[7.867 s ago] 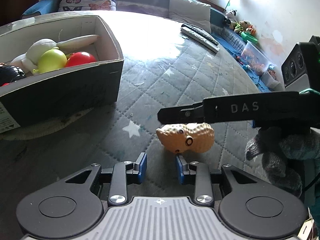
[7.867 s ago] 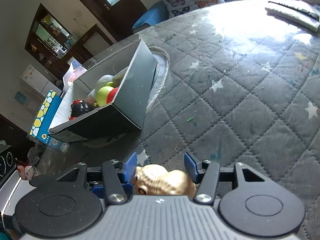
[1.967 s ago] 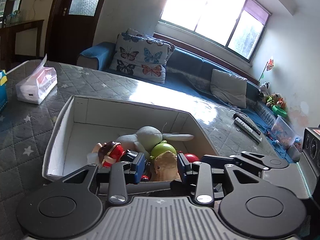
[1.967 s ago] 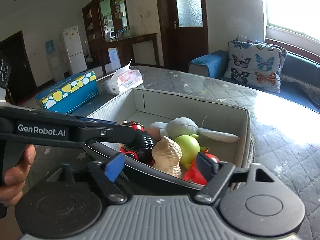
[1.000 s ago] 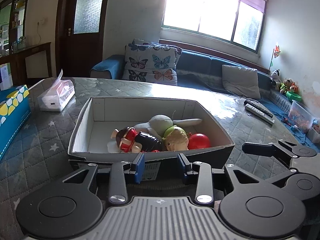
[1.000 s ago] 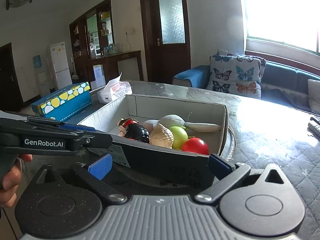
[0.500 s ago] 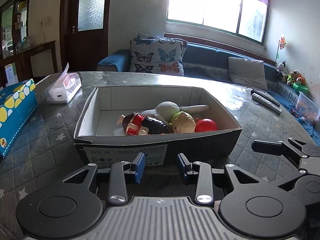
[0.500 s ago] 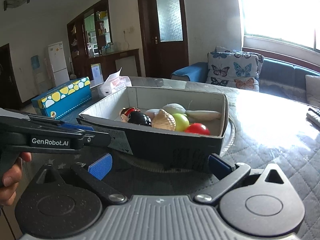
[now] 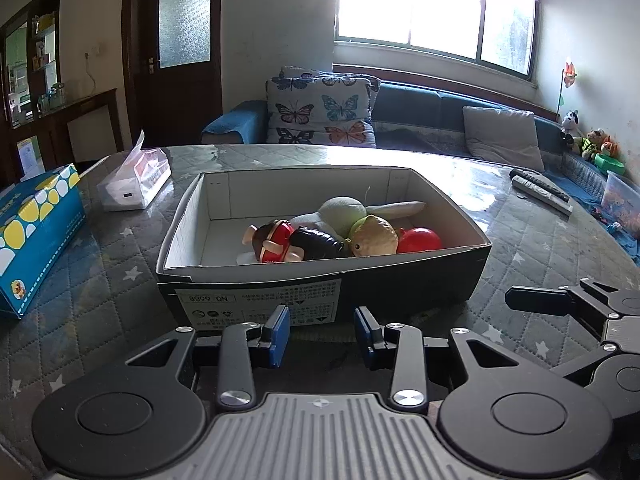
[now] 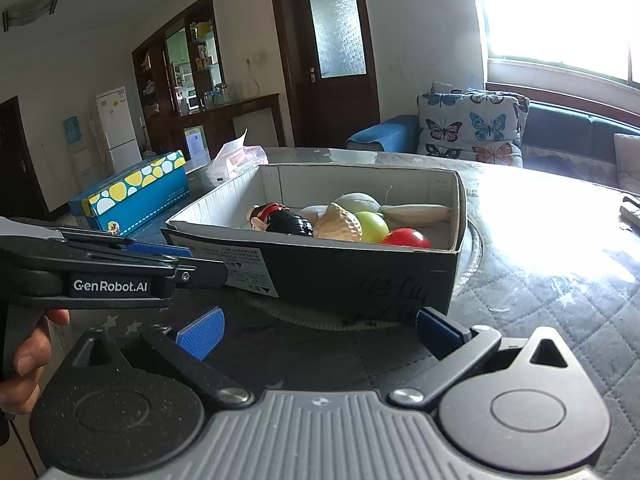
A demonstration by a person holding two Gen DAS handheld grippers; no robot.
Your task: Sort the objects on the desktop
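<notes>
Since the earlier frames the peanut toy [image 9: 374,236] has gone from the quilted bench [image 9: 120,280] into the shoe box [image 9: 320,284], and both grippers have backed off to the near side of the box. The peanut now lies among the other toys toward the box's right half, its long axis running roughly left-right in the left wrist view, with the little face end pointing left, toward the black and red figure toy [image 9: 292,242]. It's touching that figure on one side and sits just in front of a yellow-green ball [image 10: 372,226], with a red ball [image 9: 419,240] right beside it and a pale plush toy [image 9: 344,212] behind.

Left gripper [image 9: 320,334] hangs low in front of the box's labelled wall, jaws partly apart with nothing between them. Right gripper [image 10: 320,332] has its jaws spread wide, also empty. In the right wrist view a person's hand [image 10: 24,364] grips the left gripper's handle.

Around the box: a blue tissue box with yellow dots [image 9: 34,232] on the left, a soft tissue pack [image 9: 134,184] behind it, and two remotes [image 9: 540,192] over on the far right of the bench. The box's near wall stands between both grippers and the toys.
</notes>
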